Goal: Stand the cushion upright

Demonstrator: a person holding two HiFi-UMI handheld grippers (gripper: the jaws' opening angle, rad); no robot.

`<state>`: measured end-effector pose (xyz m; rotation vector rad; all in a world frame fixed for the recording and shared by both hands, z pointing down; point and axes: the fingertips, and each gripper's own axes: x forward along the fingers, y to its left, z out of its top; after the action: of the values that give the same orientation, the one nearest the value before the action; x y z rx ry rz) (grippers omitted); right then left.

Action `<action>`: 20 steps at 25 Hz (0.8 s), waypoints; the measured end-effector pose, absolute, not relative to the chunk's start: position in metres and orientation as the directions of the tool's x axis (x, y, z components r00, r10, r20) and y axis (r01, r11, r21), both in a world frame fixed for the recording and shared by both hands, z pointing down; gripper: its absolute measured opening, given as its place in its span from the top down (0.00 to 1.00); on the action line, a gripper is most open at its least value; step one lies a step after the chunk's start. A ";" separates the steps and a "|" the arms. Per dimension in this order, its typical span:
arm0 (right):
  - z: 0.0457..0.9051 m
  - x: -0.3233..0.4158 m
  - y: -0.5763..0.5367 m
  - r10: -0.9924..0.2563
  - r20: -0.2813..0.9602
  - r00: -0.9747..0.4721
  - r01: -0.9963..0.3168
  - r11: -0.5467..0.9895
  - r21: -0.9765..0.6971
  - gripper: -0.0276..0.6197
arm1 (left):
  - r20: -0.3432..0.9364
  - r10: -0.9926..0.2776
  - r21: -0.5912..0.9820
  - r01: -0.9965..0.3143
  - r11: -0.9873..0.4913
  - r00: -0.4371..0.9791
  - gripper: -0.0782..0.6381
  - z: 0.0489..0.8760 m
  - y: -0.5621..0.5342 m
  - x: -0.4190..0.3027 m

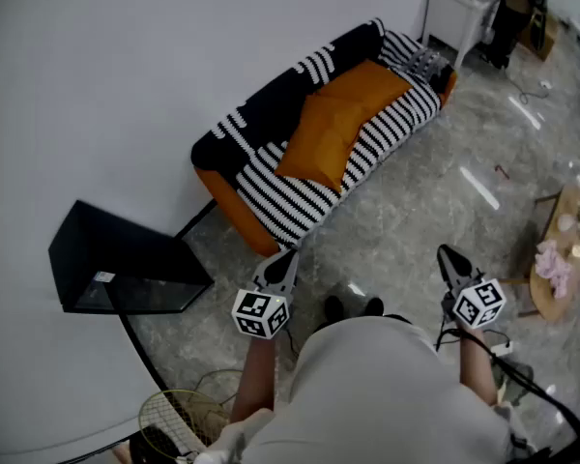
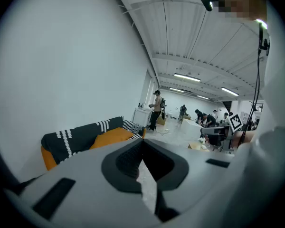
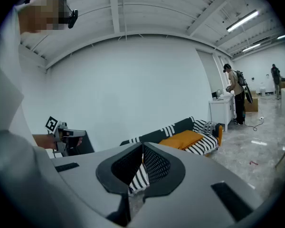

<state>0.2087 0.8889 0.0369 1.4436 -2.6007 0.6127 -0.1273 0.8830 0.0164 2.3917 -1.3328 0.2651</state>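
- The orange cushion [image 1: 321, 138] lies flat on the seat of the striped sofa [image 1: 271, 187].
- A black box [image 1: 126, 269] stands to the left of the sofa, and a low wooden table [image 1: 559, 259] is at the right.
- The left gripper [image 1: 280, 262] and the right gripper [image 1: 451, 261] have their jaws pressed together with nothing between them. Both are well apart from the sofa.

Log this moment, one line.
left gripper: shut, empty | right gripper: shut, empty | orange cushion: lying on sofa, untouched

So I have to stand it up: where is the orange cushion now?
Upper middle of the head view: the orange cushion lies flat on the seat of the striped sofa, which stands along the white wall.
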 end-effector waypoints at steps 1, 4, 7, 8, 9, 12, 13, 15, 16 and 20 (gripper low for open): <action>0.037 0.208 0.888 -0.791 0.282 -0.543 -0.834 0.467 -0.295 0.90 | 0.347 -0.773 0.242 -0.847 -0.474 0.531 0.89 0.017 0.882 -0.128; 0.039 0.206 0.888 -0.790 0.286 -0.542 -0.834 0.465 -0.295 0.90 | 0.351 -0.770 0.242 -0.846 -0.475 0.533 0.89 0.018 0.881 -0.129; 0.041 0.209 0.888 -0.789 0.284 -0.545 -0.832 0.467 -0.298 0.90 | 0.357 -0.768 0.242 -0.846 -0.474 0.532 0.89 0.021 0.882 -0.127; 0.041 0.209 0.889 -0.790 0.285 -0.543 -0.833 0.467 -0.296 0.90 | 0.358 -0.767 0.242 -0.847 -0.474 0.532 0.89 0.021 0.882 -0.127; 0.040 0.210 0.889 -0.790 0.286 -0.543 -0.834 0.466 -0.295 0.90 | 0.359 -0.767 0.242 -0.847 -0.474 0.532 0.89 0.022 0.882 -0.126; 0.041 0.212 0.890 -0.788 0.287 -0.545 -0.833 0.469 -0.293 0.90 | 0.362 -0.768 0.242 -0.848 -0.471 0.529 0.89 0.022 0.884 -0.124; 0.041 0.213 0.890 -0.787 0.287 -0.546 -0.832 0.471 -0.293 0.90 | 0.363 -0.768 0.242 -0.849 -0.469 0.528 0.89 0.023 0.884 -0.122; 0.041 0.216 0.890 -0.785 0.287 -0.549 -0.830 0.474 -0.294 0.90 | 0.367 -0.768 0.242 -0.851 -0.465 0.525 0.89 0.023 0.885 -0.119; 0.041 0.217 0.889 -0.783 0.288 -0.552 -0.829 0.476 -0.294 0.90 | 0.370 -0.768 0.243 -0.852 -0.463 0.523 0.89 0.023 0.885 -0.118; 0.044 0.214 0.891 -0.760 0.299 -0.578 -0.813 0.504 -0.291 0.90 | 0.384 -0.767 0.245 -0.857 -0.453 0.515 0.89 0.027 0.886 -0.115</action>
<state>0.2138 0.8907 0.0443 1.3718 -2.6081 0.6120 -0.1153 0.8862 0.0266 2.3543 -1.3375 0.3048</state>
